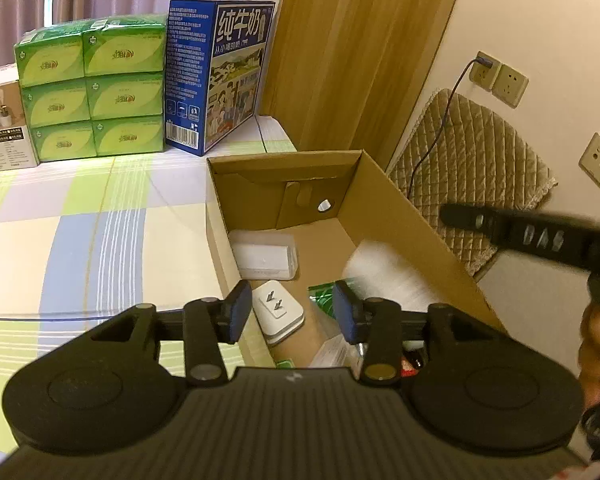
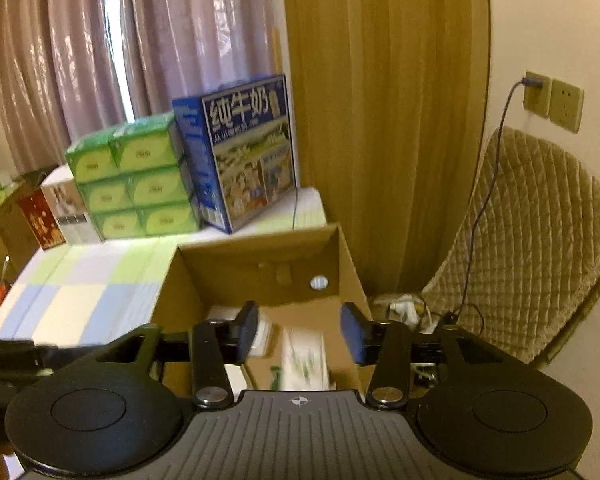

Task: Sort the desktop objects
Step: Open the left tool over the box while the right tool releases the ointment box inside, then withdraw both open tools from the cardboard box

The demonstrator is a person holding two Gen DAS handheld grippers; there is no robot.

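Jaws of left gripper [image 1: 294, 312] and right gripper [image 2: 300, 332] stand apart, empty, above cardboard box [image 1: 400, 216]

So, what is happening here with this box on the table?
A person holds a gripper in each hand over an open cardboard box on a checked tablecloth. The left gripper and the right gripper are both open and hold nothing. Already in the box lie a white plug adapter, a clear plastic case and a green packet.
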